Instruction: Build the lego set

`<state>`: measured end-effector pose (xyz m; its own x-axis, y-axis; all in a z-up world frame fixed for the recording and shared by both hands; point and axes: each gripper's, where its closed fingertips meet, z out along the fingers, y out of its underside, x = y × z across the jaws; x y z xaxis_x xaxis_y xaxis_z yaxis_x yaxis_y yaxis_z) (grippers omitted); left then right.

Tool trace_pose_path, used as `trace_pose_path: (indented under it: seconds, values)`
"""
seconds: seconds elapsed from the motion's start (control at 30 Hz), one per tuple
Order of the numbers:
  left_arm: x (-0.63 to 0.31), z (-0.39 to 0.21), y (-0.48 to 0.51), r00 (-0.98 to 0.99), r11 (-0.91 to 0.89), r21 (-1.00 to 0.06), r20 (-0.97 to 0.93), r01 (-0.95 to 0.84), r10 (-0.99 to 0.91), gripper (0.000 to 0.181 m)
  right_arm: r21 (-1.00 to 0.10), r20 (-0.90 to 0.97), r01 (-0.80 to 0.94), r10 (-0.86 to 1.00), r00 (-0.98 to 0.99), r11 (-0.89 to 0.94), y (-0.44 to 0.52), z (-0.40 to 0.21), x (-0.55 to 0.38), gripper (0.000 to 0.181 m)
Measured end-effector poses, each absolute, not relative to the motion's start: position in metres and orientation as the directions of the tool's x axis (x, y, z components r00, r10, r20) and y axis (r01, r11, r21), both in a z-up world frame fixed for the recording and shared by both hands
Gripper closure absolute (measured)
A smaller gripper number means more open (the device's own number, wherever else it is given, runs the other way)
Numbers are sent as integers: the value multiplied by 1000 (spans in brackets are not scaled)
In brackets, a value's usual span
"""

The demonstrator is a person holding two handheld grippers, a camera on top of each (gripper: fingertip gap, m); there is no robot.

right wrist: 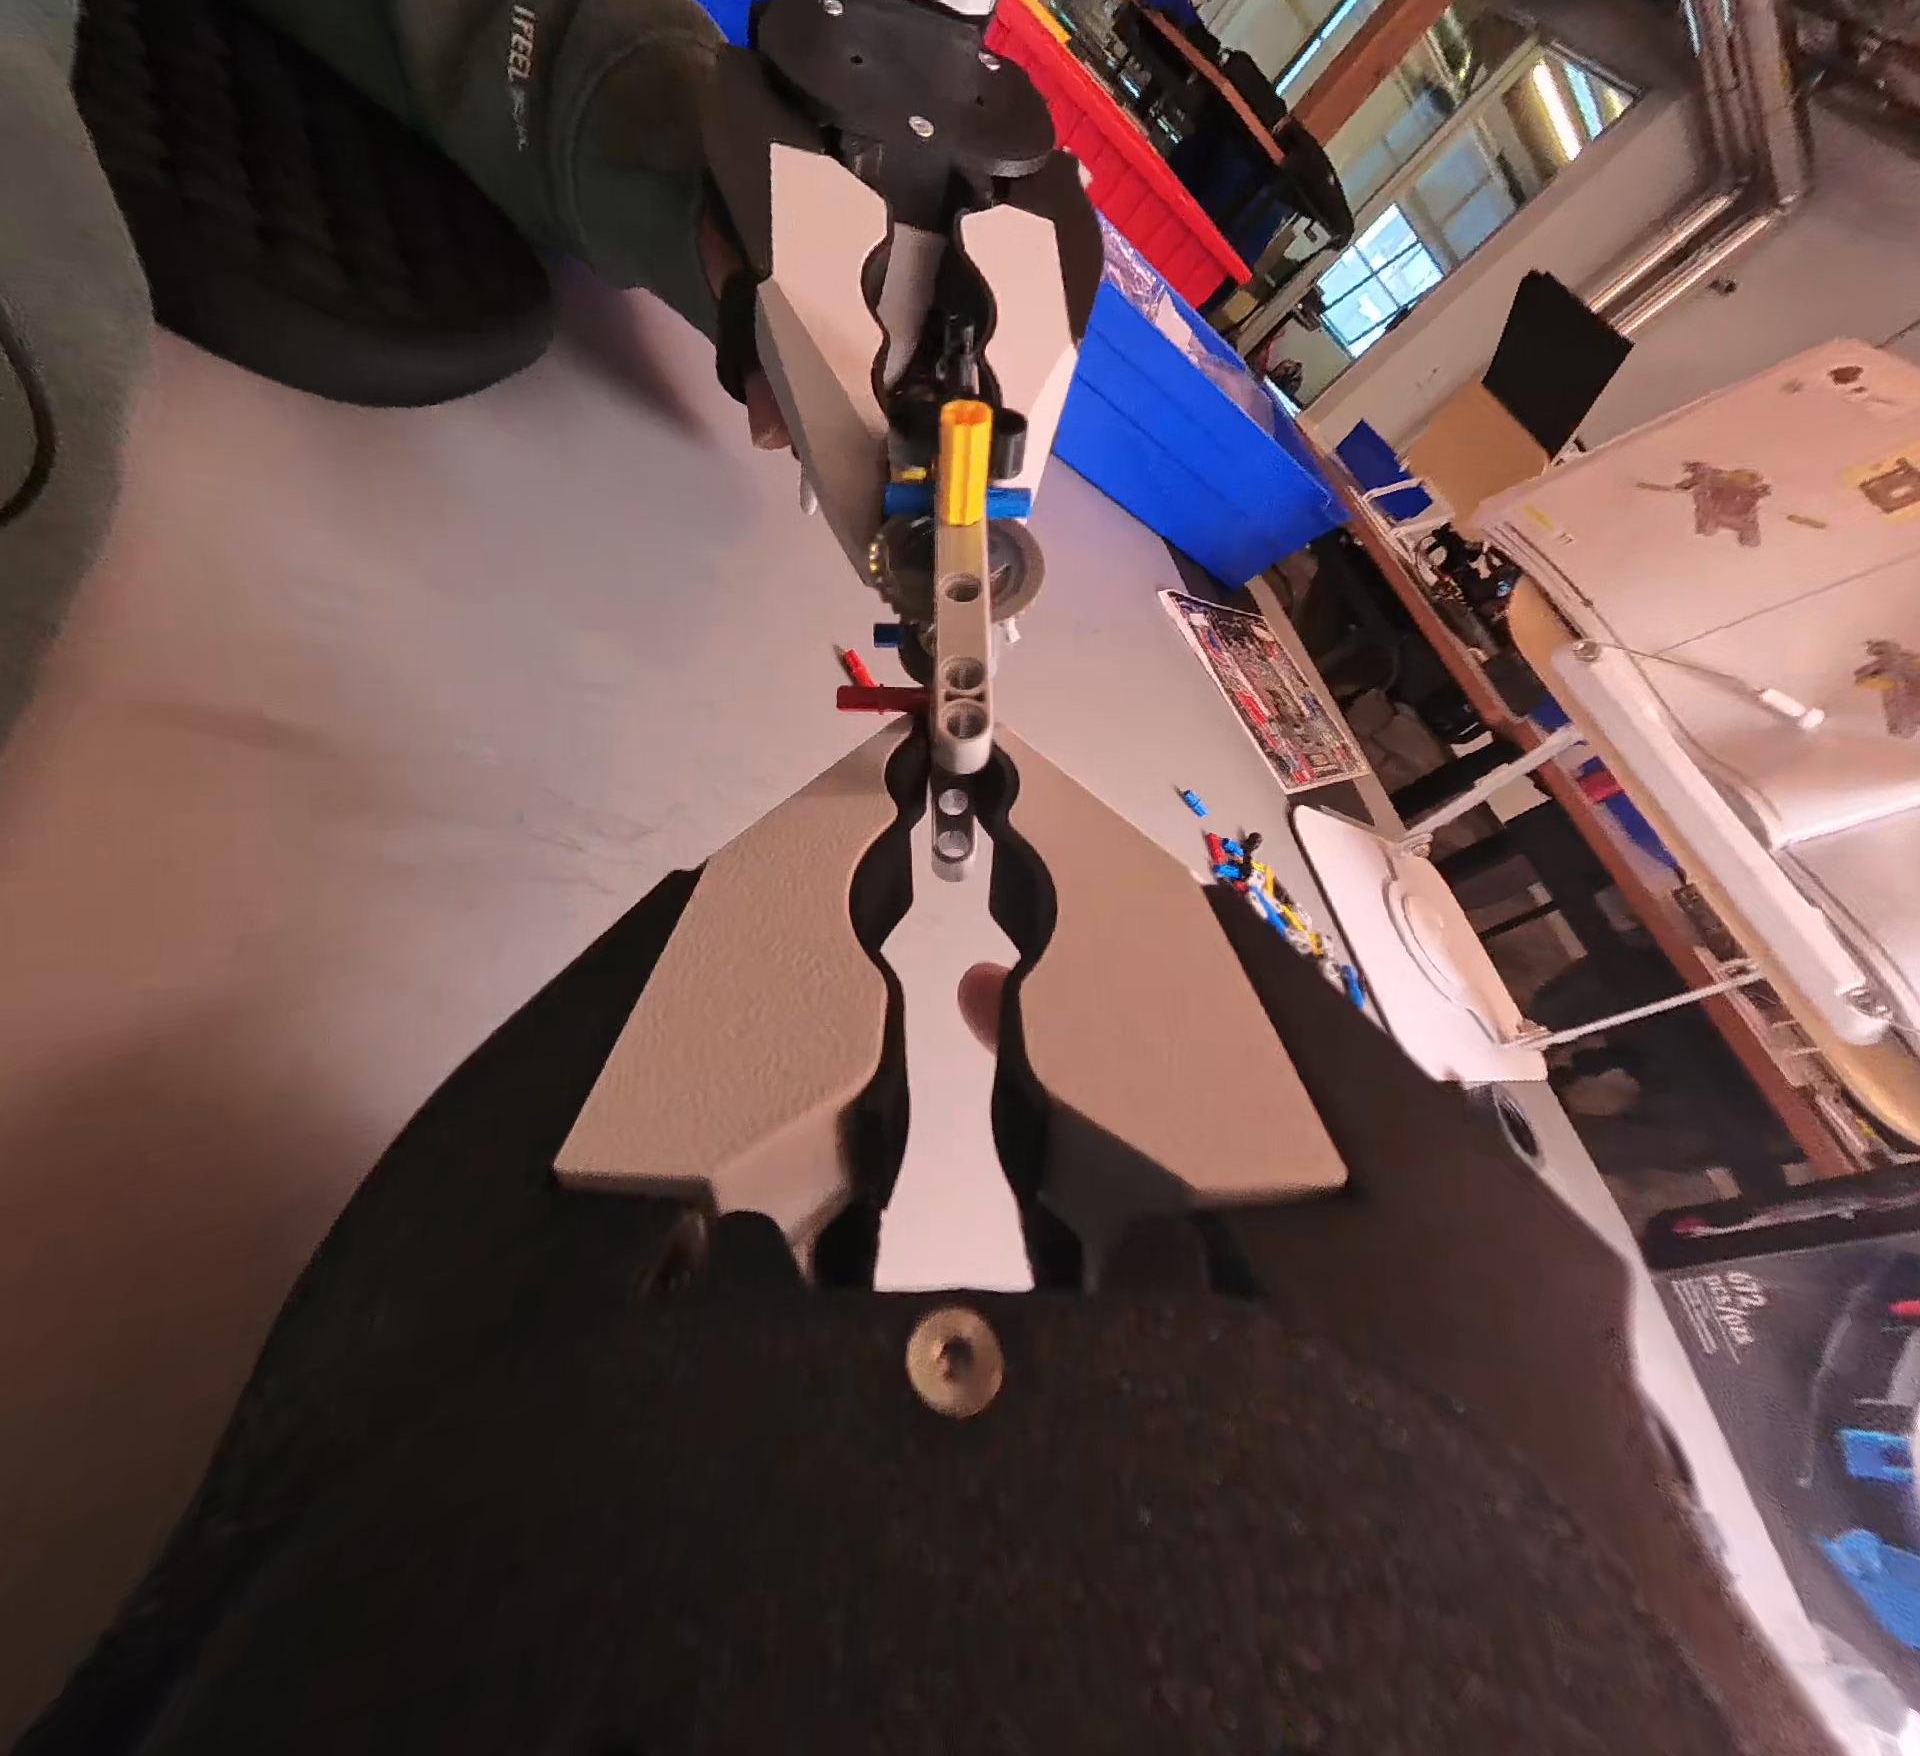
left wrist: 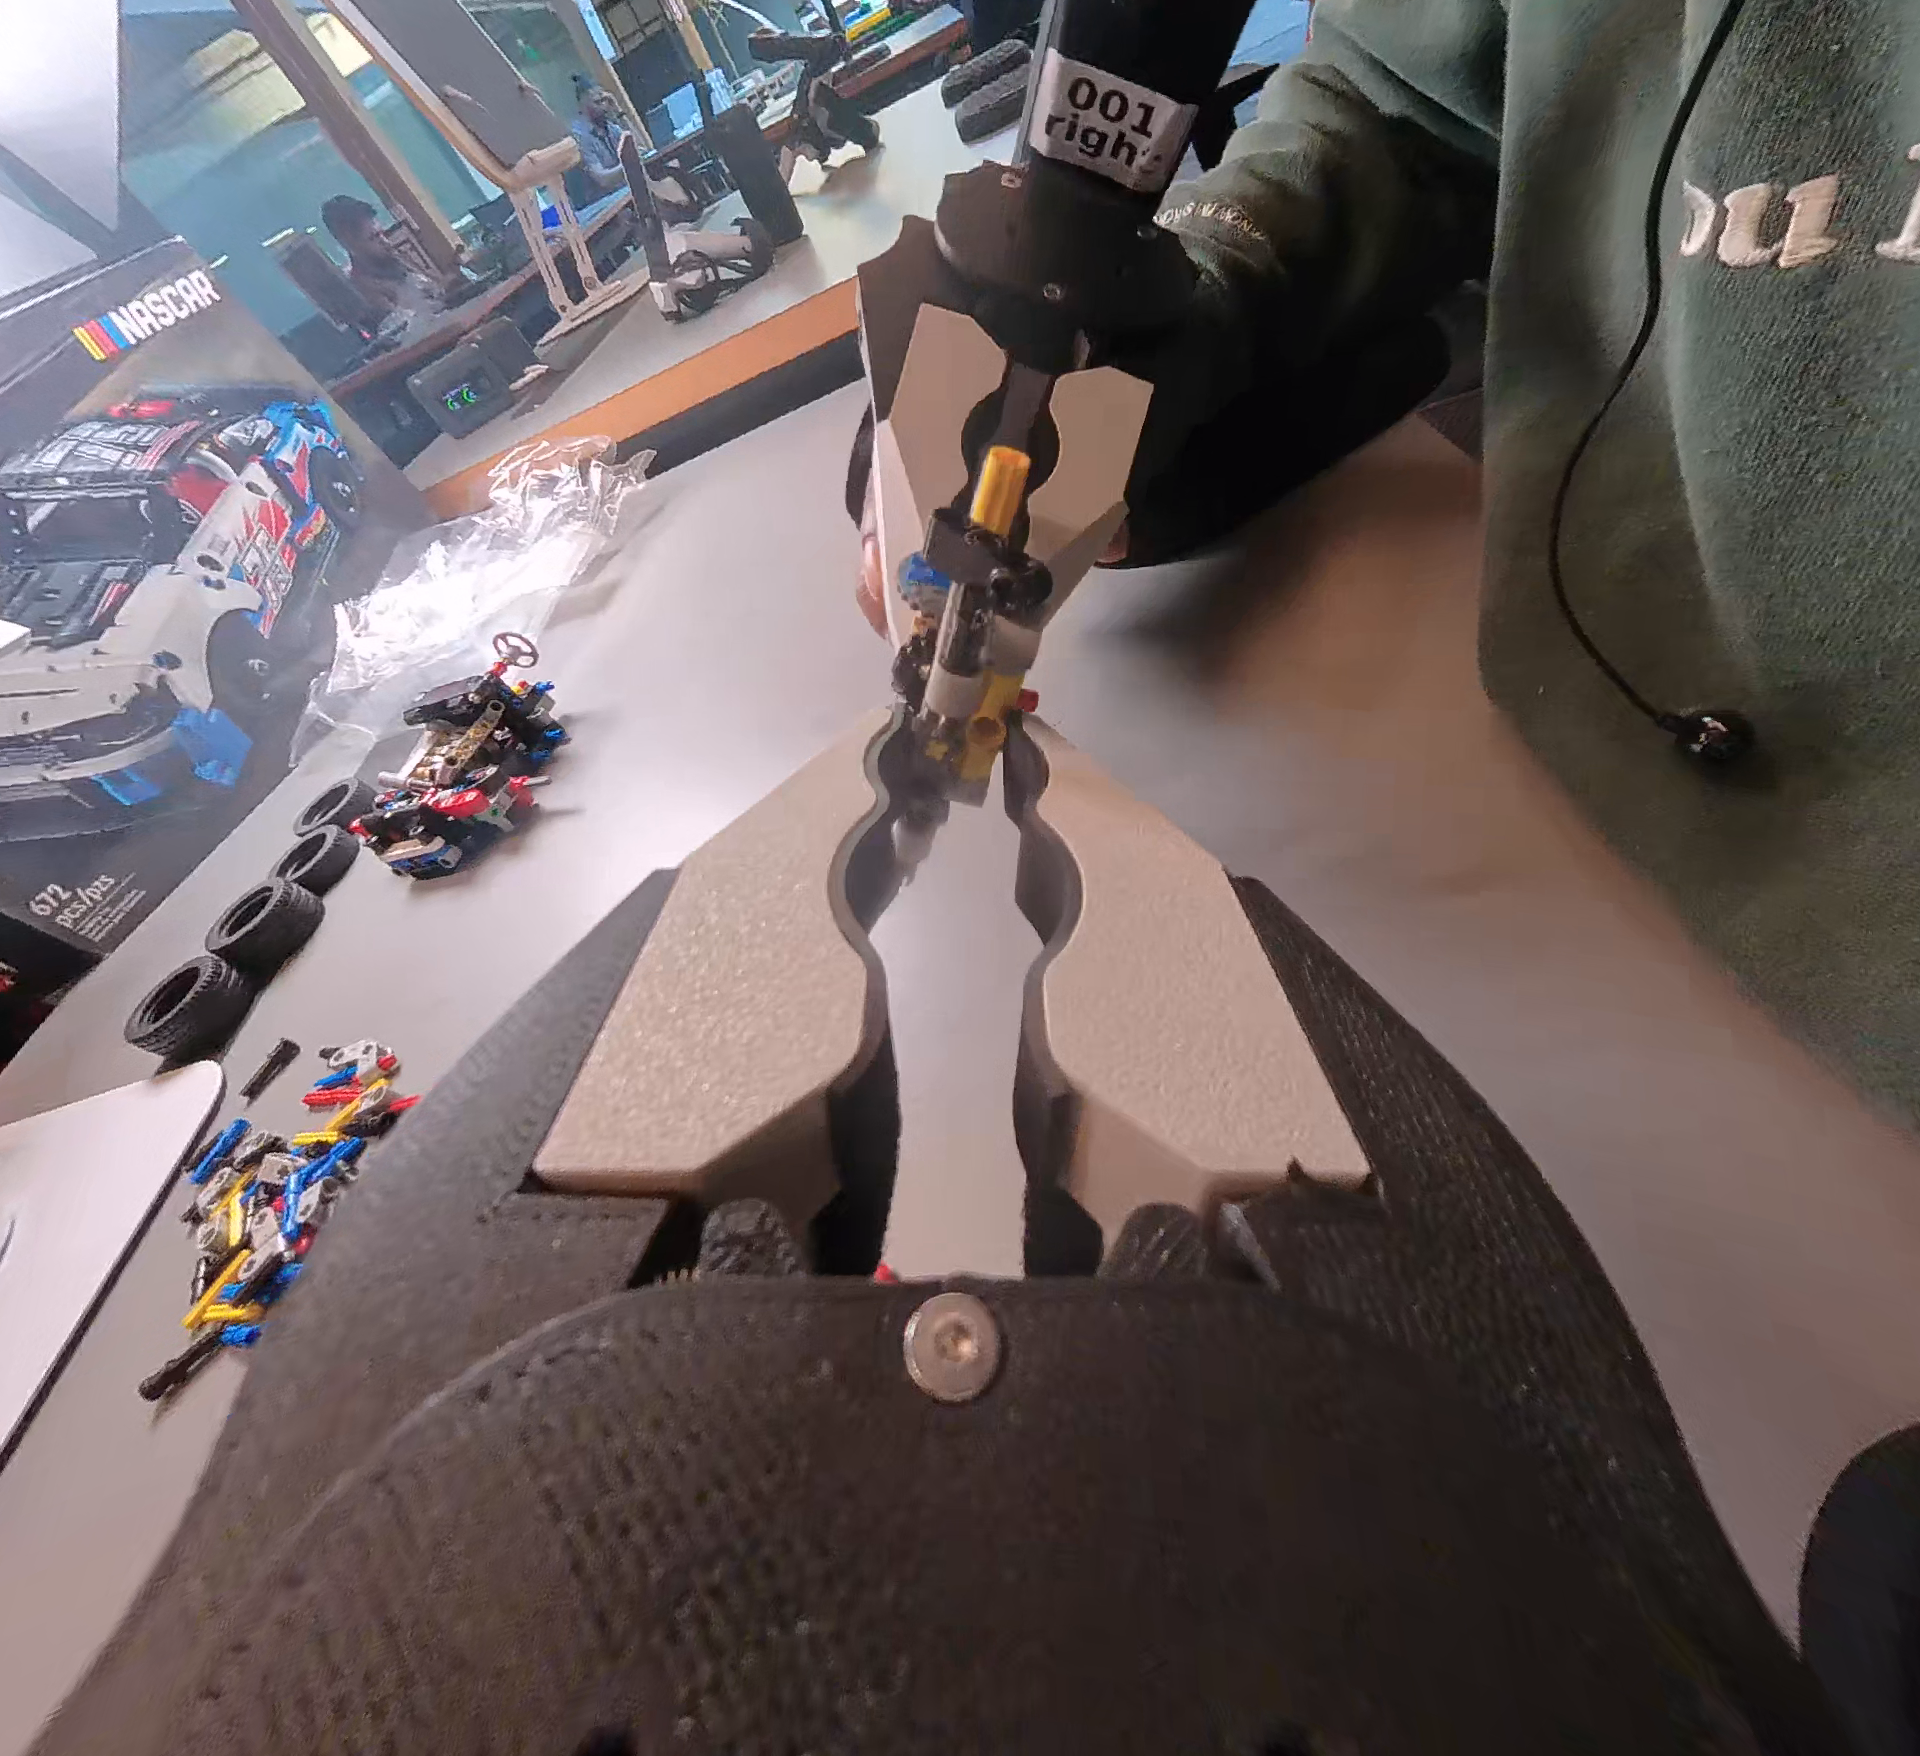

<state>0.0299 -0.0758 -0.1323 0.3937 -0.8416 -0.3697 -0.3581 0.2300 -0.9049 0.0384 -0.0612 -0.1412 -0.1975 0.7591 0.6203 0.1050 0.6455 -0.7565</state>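
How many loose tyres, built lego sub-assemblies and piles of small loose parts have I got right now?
Loose tyres: 4, in a row on the table
Built sub-assemblies: 2, one resting on the table and one held between both grippers
Piles of small loose parts: 1
Total: 7

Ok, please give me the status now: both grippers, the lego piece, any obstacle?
Left gripper and right gripper both shut on small grey-yellow-black lego assembly, held between them above grey table. Nothing in the way.
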Motion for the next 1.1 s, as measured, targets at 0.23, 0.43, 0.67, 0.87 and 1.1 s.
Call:
trace_pose_path:
  seconds: [0.23,0.43,0.67,0.87,1.1]
  values:
    - [19,-128,-61,475,64,-980,-148,-188,-867,167,-858,469,115,854,-223,501,-54,-144,36,151]
    - [18,-127,-52,487,-111,-993,76,-42,-870,167,-943,253,154,937,-243,294,-46,-142,33,139]
    - [24,-124,-54,508,-76,-994,30,-72,-861,167,-967,140,173,958,-249,186,-50,-139,31,152]
    - [25,-124,-57,509,-57,-993,-1,-99,-861,167,-969,54,218,961,-272,117,-52,-141,30,153]
    - [23,-127,-54,524,-72,-992,8,-101,-851,167,-969,39,229,970,-239,96,-50,-143,27,154]
